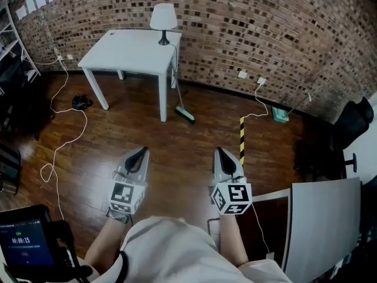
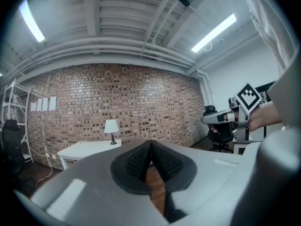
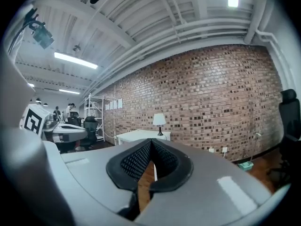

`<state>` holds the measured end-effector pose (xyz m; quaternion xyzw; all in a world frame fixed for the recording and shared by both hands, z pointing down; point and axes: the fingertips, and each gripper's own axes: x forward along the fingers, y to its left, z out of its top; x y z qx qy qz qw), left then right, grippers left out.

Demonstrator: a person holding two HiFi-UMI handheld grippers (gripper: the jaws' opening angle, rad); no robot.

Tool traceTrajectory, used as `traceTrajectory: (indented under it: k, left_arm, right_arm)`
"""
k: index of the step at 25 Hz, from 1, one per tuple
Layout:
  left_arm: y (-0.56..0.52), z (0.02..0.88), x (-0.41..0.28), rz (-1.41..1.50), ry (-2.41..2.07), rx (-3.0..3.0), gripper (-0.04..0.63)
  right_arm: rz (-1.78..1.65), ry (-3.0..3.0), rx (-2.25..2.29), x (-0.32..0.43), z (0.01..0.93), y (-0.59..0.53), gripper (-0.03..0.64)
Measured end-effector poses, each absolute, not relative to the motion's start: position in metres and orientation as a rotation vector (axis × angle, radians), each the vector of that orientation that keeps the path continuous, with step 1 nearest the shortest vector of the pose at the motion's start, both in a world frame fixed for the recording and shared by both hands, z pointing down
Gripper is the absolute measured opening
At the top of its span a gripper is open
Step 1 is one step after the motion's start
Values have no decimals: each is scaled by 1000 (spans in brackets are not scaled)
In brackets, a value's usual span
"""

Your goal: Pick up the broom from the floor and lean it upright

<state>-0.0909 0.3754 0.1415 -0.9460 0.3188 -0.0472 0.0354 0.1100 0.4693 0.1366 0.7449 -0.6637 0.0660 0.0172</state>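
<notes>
Our left gripper (image 1: 141, 151) and right gripper (image 1: 221, 152) hold jaws shut, empty, well apart from the broom (image 1: 184, 114) — seemingly leaning on the table (image 1: 129, 49), its head could slip on the smooth floor (image 1: 179, 158).

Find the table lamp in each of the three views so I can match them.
Head view: lamp at top centre, on the white table's far right corner.
Left gripper view: lamp left of centre, on the table.
Right gripper view: lamp just right of centre, on the table.
Shared landmark: the brick wall behind it.

Glossy wood floor (image 1: 177, 152), rough brick wall (image 1: 265, 34), matt white table (image 1: 132, 49)
</notes>
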Motion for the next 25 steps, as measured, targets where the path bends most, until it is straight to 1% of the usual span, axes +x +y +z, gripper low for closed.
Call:
traceTrajectory:
  k: [4,12,25]
  left_arm:
    - [364,129,-99,-108,958,-2895,0]
    - [354,134,-105,-113,937,-2908,0]
    - [360,130,-105,-118,909,-2908,0]
  right_arm:
    - [154,-2040,2329,102,126,458,12]
    - [93,-1988,2302,91,120,448,11]
    - [90,-1975,2301,84,122,455,11]
